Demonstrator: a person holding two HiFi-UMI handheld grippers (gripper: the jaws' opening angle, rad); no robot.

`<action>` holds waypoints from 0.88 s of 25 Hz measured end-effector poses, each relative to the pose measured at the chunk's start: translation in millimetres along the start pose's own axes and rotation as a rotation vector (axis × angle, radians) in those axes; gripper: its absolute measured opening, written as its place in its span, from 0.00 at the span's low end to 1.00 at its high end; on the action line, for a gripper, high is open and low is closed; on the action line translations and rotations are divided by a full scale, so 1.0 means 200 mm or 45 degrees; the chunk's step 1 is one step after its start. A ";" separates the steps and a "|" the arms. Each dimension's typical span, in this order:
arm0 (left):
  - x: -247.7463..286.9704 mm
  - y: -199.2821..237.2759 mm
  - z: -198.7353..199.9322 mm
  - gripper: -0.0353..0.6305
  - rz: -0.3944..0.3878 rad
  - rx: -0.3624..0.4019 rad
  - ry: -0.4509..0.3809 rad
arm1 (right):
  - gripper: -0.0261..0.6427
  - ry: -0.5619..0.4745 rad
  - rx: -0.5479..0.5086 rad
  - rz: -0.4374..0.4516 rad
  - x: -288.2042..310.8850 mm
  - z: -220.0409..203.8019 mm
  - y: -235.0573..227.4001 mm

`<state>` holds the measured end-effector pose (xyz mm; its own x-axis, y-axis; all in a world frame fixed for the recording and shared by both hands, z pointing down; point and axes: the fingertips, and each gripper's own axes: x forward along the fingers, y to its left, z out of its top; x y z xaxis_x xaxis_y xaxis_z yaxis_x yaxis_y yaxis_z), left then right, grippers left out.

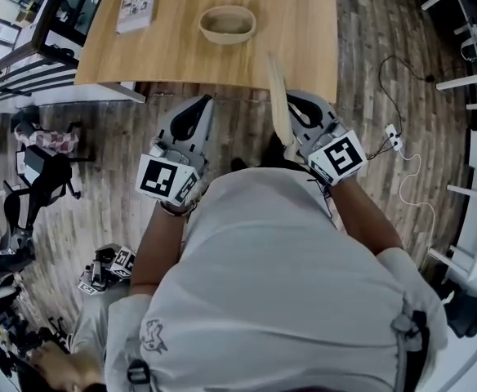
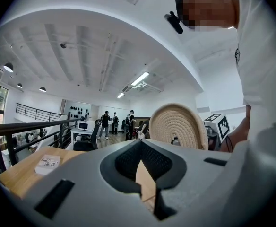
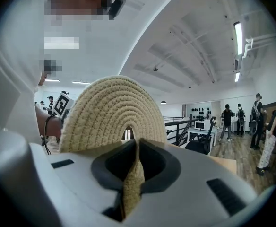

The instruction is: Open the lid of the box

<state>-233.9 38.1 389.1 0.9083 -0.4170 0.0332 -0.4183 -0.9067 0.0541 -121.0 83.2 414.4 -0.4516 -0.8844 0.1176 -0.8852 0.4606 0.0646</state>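
The woven box [image 1: 227, 24], an open oval basket, stands on the wooden table [image 1: 304, 23] at the far side. Its round woven lid [image 1: 278, 96] is off the box and stands on edge in the air near the table's front edge, with my right gripper [image 1: 291, 109] shut on its rim. In the right gripper view the lid [image 3: 110, 112] rises like a fan from between the jaws of the right gripper [image 3: 134, 148]. My left gripper [image 1: 199, 104] is held beside it, shut and empty. The left gripper view shows the left gripper [image 2: 140, 150] and the lid [image 2: 179, 125] to its right.
A white booklet [image 1: 136, 7] lies on the table's left part. A power strip and cable [image 1: 394, 137] lie on the wooden floor at the right, and a spare marker-cube device [image 1: 108, 268] at the lower left. People [image 2: 109, 124] stand far back in the room.
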 end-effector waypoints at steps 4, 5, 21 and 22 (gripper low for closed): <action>-0.01 0.00 0.00 0.06 -0.011 0.001 -0.001 | 0.08 -0.009 0.006 -0.006 -0.01 0.00 0.03; -0.01 -0.01 0.00 0.06 -0.015 0.003 -0.002 | 0.08 -0.010 0.006 -0.009 -0.02 0.01 0.03; -0.01 -0.03 0.02 0.06 -0.045 -0.005 -0.017 | 0.08 -0.023 0.029 -0.008 -0.06 0.03 0.02; -0.02 -0.04 0.02 0.06 -0.048 -0.006 -0.017 | 0.08 -0.022 0.030 -0.008 -0.07 0.03 0.01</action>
<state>-233.8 45.9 384.1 0.9233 -0.3837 0.0174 -0.3841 -0.9214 0.0595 -118.2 95.9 406.1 -0.4480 -0.8884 0.1000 -0.8902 0.4536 0.0421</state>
